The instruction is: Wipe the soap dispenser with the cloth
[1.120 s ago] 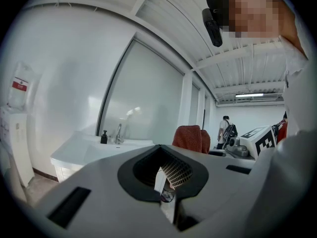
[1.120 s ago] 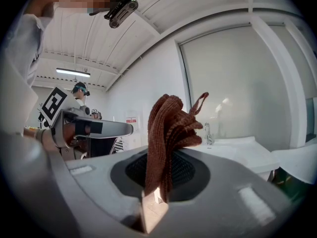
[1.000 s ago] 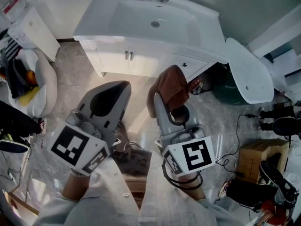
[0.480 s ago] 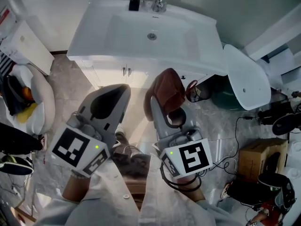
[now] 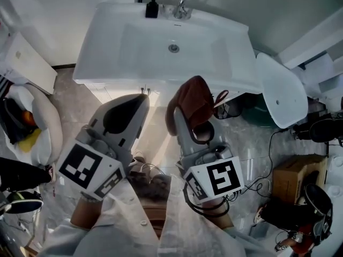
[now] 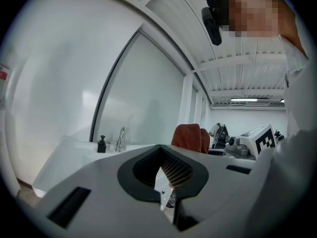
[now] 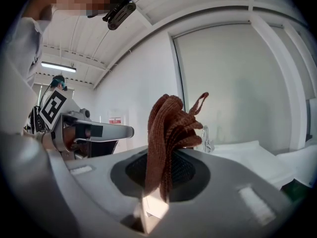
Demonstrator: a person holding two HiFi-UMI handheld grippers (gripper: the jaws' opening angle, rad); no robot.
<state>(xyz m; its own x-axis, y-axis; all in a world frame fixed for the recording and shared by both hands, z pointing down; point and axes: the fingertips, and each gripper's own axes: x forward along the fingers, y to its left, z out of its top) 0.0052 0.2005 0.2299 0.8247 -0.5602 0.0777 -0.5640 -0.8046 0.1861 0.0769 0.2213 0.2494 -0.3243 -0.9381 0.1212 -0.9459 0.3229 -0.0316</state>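
On white sink (image 5: 107, 42), black soap dispenser (image 5: 152, 8)

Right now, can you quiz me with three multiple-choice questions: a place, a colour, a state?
1. The soap dispenser stands: A on the floor; B beside the faucet; C on the cardboard box.
2. The cloth is: A white; B blue; C reddish brown.
3. The right gripper is: A shut on the cloth; B open and empty; C lying on the floor.

Key: B, it stands just left of the faucet; C, head and right gripper views show that colour; A, the cloth sticks up from its closed jaws.
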